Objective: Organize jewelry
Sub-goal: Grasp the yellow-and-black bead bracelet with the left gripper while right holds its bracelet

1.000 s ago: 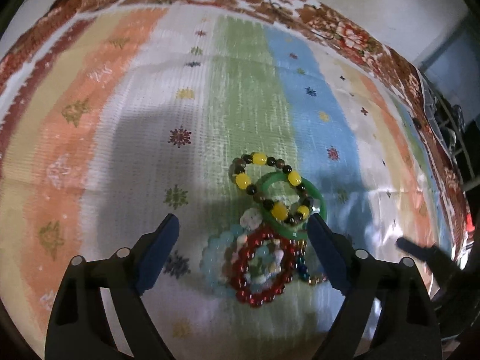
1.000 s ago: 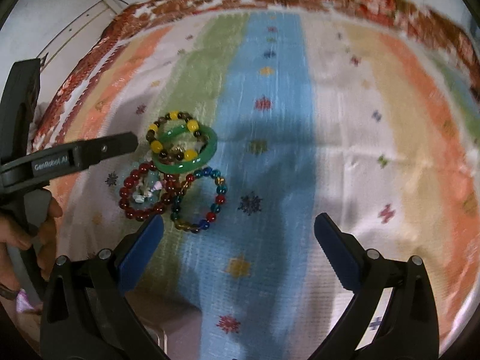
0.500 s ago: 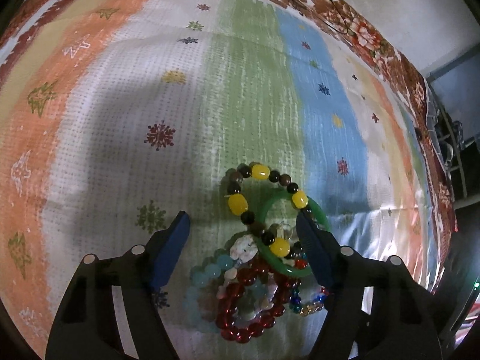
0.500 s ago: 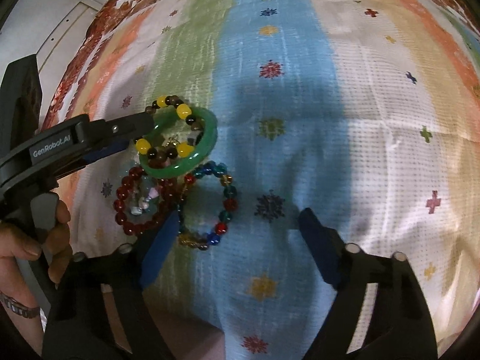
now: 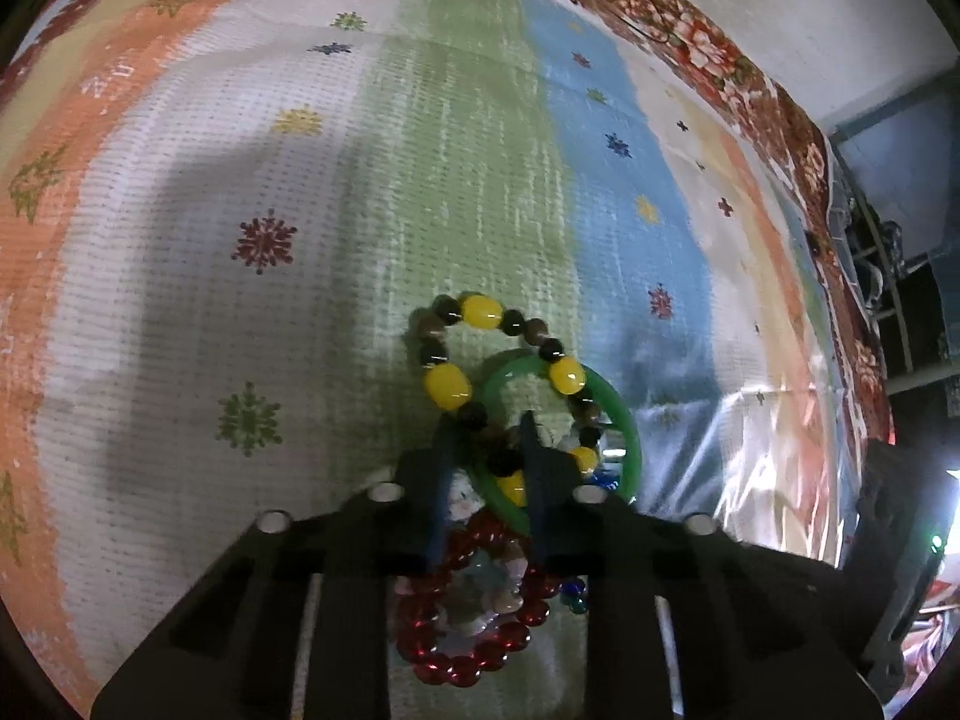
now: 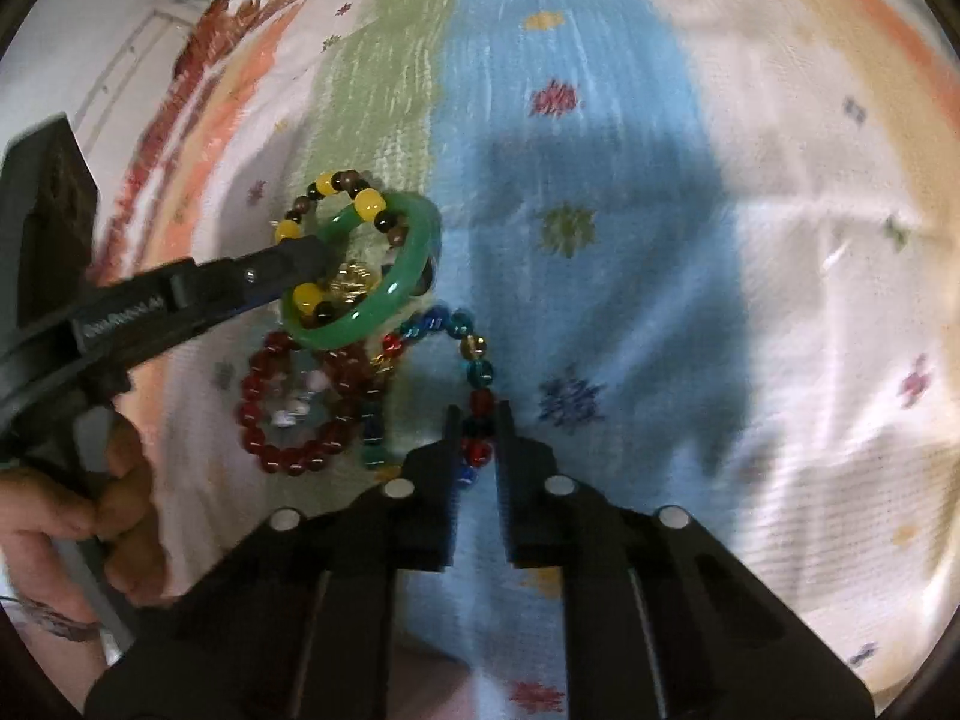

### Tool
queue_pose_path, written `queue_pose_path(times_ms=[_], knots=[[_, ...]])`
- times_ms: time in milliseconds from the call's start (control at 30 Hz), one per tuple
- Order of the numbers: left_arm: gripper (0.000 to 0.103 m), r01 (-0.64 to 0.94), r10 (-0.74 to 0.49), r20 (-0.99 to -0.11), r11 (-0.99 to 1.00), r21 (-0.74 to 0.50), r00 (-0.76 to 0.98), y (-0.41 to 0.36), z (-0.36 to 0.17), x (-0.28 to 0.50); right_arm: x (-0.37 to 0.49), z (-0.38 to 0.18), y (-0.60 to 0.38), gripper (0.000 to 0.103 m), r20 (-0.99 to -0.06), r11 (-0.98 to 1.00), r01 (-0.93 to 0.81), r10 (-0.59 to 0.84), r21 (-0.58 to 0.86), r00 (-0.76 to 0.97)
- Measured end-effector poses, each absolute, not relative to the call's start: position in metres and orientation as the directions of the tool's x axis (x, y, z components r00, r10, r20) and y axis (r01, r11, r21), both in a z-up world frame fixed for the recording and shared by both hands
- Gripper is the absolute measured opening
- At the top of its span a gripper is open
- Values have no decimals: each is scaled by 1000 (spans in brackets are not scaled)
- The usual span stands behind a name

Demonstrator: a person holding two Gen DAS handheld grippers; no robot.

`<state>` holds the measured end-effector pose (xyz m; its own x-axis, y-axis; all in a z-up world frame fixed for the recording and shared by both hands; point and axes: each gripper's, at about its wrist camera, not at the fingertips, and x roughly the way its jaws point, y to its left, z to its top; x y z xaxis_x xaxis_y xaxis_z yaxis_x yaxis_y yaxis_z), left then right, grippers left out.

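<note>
A pile of jewelry lies on a striped cloth. My left gripper [image 5: 487, 432] is shut on the green bangle [image 5: 624, 420] and the yellow-and-brown bead bracelet [image 5: 447, 387] that crosses it; both look slightly lifted in the right wrist view, where the bangle [image 6: 414, 276] tilts. A dark red bead bracelet [image 5: 468, 660] lies below my left fingers, with pale beads inside it. My right gripper [image 6: 477, 420] is shut on the multicolour glass bead bracelet [image 6: 474, 354]. The red bracelet [image 6: 288, 414] lies to its left.
The striped cloth [image 5: 480, 150] with small star motifs covers the surface, with a red floral border [image 5: 708, 48] at the far edge. A metal rack [image 5: 876, 264] stands beyond the right edge. A hand [image 6: 78, 510] holds the left gripper.
Both grippers moved down and forward onto the pile and closed: the left on the green bangle and yellow bead bracelet, the right on the multicolour bracelet. The bangle has tipped up.
</note>
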<state>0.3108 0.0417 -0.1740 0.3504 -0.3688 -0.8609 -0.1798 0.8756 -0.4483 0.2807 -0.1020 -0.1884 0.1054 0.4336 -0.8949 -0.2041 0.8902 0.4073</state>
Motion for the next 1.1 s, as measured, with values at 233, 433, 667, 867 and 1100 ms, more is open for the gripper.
queue_pose_path(times_ms=[233, 433, 667, 867, 1100], knots=[[17, -133, -352, -856, 895, -426, 379, 41, -160, 306, 278, -180, -105, 11, -887, 878, -235, 449, 416, 104], [18, -97, -305, -856, 922, -376, 418, 38, -142, 304, 275, -160, -100, 11, -892, 887, -272, 424, 374, 155], [18, -106, -283, -866, 929, -354, 412, 37, -143, 303, 273, -154, -101, 11, -899, 895, -294, 397, 335, 184], [20, -114, -288, -863, 924, -364, 415, 38, -143, 305, 273, -154, -100, 11, -901, 896, -301, 390, 325, 188], [23, -134, -288, -860, 918, -373, 422, 42, -148, 308, 273, -158, -103, 11, -907, 903, -288, 380, 319, 184]])
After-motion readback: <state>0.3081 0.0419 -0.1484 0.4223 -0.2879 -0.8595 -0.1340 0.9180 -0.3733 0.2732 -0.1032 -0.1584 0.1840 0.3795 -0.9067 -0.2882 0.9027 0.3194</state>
